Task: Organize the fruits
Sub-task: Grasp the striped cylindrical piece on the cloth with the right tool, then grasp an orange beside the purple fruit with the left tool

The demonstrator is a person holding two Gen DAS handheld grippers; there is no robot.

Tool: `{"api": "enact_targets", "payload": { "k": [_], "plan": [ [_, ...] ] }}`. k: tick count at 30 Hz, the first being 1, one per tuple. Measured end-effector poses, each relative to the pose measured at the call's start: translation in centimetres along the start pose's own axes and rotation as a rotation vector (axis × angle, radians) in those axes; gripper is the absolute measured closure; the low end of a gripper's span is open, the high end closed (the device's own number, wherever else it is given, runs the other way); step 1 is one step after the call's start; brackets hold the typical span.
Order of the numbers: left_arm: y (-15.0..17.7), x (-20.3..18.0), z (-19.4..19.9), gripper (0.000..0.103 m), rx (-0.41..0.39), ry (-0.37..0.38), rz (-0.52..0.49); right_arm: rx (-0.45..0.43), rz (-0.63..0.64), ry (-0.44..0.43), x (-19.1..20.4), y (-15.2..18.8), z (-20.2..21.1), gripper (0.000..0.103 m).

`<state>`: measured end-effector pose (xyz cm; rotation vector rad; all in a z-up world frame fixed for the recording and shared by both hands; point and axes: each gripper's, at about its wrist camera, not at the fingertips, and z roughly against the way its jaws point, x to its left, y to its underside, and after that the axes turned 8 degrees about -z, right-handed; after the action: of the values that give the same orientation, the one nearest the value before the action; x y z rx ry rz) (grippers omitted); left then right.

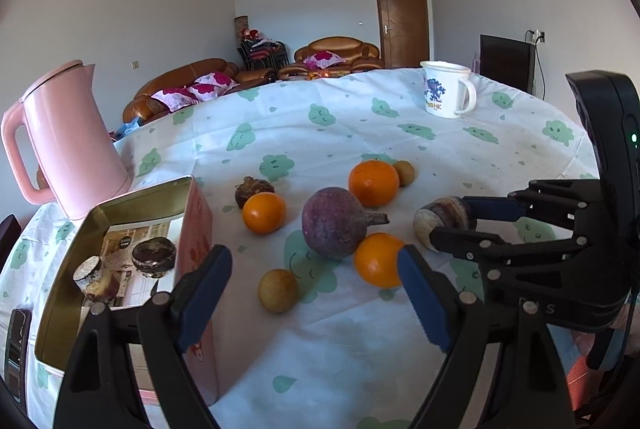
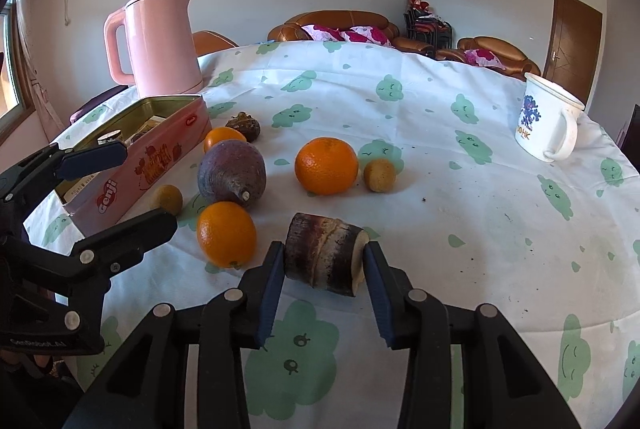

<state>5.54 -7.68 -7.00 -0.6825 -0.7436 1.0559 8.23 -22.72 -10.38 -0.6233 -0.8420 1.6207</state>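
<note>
On table, cloud-print cloth [image 2: 440, 189]: fruit loose mid-table, tin at the left edge.
Right gripper [image 2: 325, 271]: jaws clamped on brown cut taro chunk [image 2: 326, 255], blue pads touching both sides; chunk sits low at the cloth, can't tell if it's touching.
Left gripper [image 1: 316, 293]: jaws wide apart, nothing between them, hovering beside the tin's near corner.
Tin [image 1: 120, 205]: pink, gold inside, open top; holds a taro piece [image 1: 94, 279] and a dark round piece [image 1: 154, 256].
Purple fruit [image 2: 232, 173]: centre of the group, stem end facing the right camera.
Oranges: three. One [image 2: 226, 234] just left of the held chunk, one [image 2: 326, 165] behind it, one [image 2: 224, 139] behind the purple fruit near the tin.
Small tan fruits: one [image 2: 380, 175] touching or just beside the rear orange, one [image 2: 166, 199] near the tin wall.
Dark knobbly piece [image 2: 244, 125]: far side of group.
Kettle [image 2: 160, 41]: pink, behind tin.
Mug [image 2: 550, 117]: white, far right, well apart from fruit.
</note>
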Motion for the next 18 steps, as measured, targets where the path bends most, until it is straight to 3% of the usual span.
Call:
{"api": "enact_targets", "payload": {
  "k": [7,11,16,18],
  "plan": [
    [-0.8,-1.3,-2.4,0.021,0.066,0.070,0.017,-0.031,-0.035,0.053,-2.3,0.0,0.6,0.063],
    [-1.0,-2.2,-3.5,0.037,0.107,0.102,0.005,-0.048,-0.037,0.039,-2.5,0.0,0.9,0.064],
    [-1.1,-2.8,-3.9,0.047,0.122,0.118,-0.012,-0.063,-0.018,0.039,-2.2,0.2,1.1,0.064],
    [-1.0,-2.7,-3.9,0.060,0.125,0.130,-0.009,-0.063,-0.011,0.038,-2.1,0.2,1.1,0.064]
  ]
}}
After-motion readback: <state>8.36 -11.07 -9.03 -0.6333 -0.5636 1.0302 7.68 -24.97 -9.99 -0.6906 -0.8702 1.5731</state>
